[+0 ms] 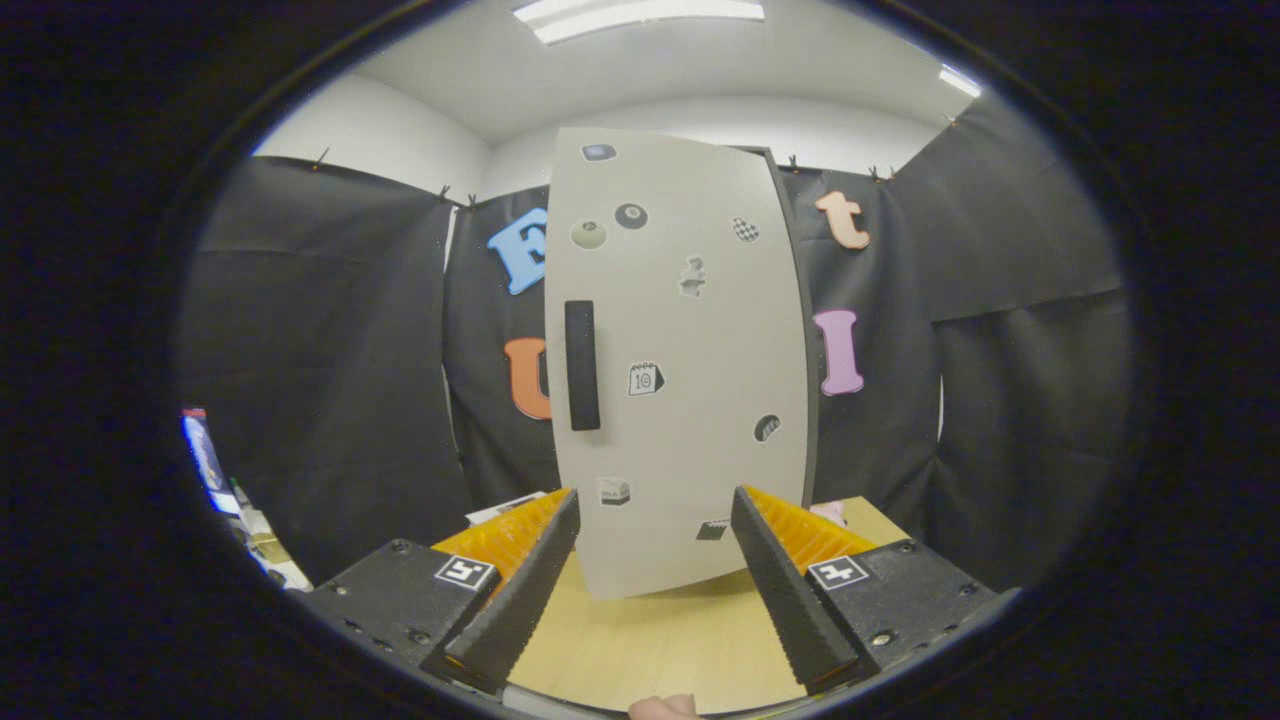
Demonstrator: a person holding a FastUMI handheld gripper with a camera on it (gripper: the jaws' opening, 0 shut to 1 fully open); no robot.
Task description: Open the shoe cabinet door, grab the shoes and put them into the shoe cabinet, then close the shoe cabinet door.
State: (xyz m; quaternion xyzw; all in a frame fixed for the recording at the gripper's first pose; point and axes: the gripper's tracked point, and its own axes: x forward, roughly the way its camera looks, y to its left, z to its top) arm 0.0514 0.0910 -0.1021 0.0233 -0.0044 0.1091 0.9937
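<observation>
Gripper (655,520) fingers spread wide apart, gripping nothing, over bare wooden tabletop (650,640); a fingertip (665,707) pokes in just behind them. Just ahead, between the fingers, stands the pale shoe cabinet door (680,360), closed, its dark vertical handle (582,365) toward its left edge and free to reach. Small stickers dot the door; one calendar sticker (645,379) reads "10", others illegible.
</observation>
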